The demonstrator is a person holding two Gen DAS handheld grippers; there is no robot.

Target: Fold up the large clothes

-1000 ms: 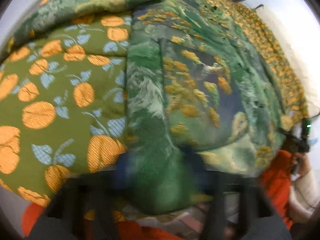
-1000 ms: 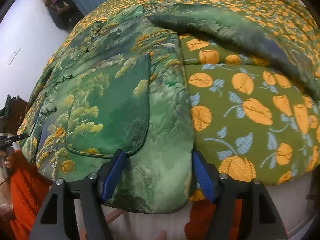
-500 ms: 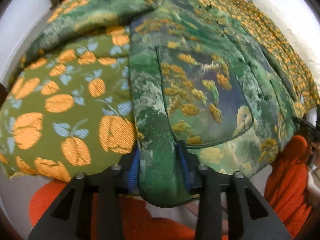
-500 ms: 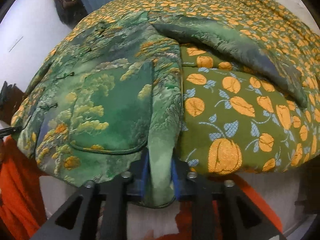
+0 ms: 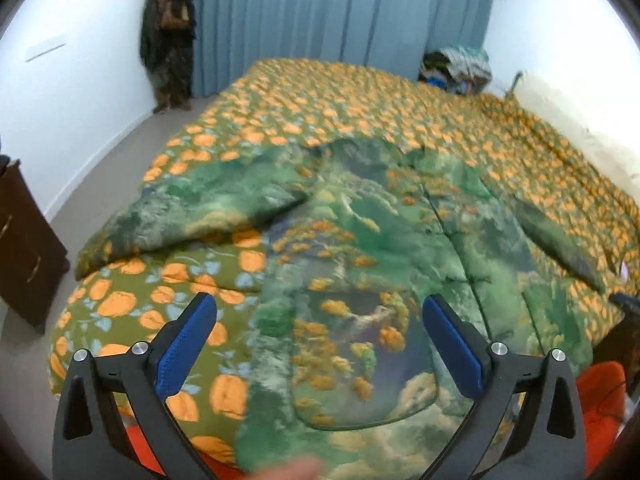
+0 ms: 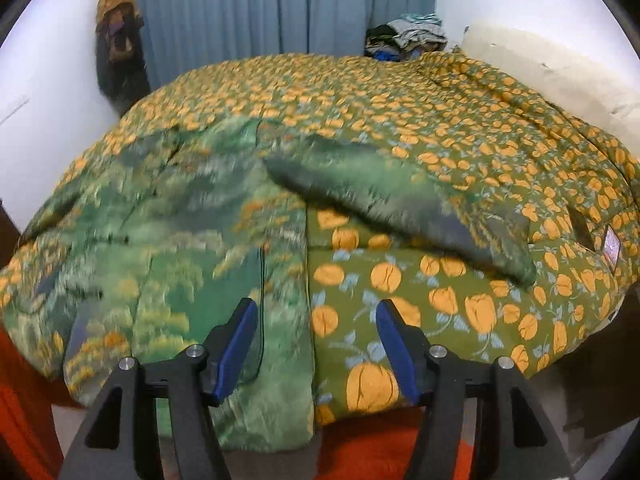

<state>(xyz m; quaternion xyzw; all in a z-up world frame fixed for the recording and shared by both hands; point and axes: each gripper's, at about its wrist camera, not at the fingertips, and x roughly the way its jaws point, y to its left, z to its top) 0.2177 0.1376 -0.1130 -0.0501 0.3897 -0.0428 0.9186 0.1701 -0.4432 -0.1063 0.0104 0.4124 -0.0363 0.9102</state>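
Large green padded jacket with a woven landscape print (image 5: 372, 240) lies spread flat, front up, on the bed's olive quilt patterned with orange fruit (image 5: 360, 108), hem hanging off the near edge. Both sleeves out to the sides: one sleeve (image 5: 200, 208) at left in the left-wrist view, the other sleeve (image 6: 400, 200) angled right across the quilt in the right-wrist view. No fold visible yet, so my read is the task is at the very start: jacket laid out only; sleeves, sides and body fold all left to do.

Left gripper (image 5: 320, 344): blue-padded fingers wide apart, nothing between them, hovering above the patch pocket (image 5: 360, 364) near the hem. Right gripper (image 6: 314, 346): also spread, empty, straddling the jacket's side edge where it meets the quilt, above it, not touching as far as I can tell.

View differences: the left wrist shows the dark wooden cabinet (image 5: 24, 248) on the floor, the pocket outline, and the centre front closure running up the jacket. Right wrist shows the cream headboard or pillow (image 6: 540, 68), a label on the quilt edge (image 6: 611, 246), and the right sleeve full length. Both show the blue curtain (image 5: 340, 12), a hanging hooded coat (image 5: 170, 28), and a pile of clothes (image 6: 408, 36). Orange fabric (image 6: 380, 452) below the bed edge, unclear what it is.
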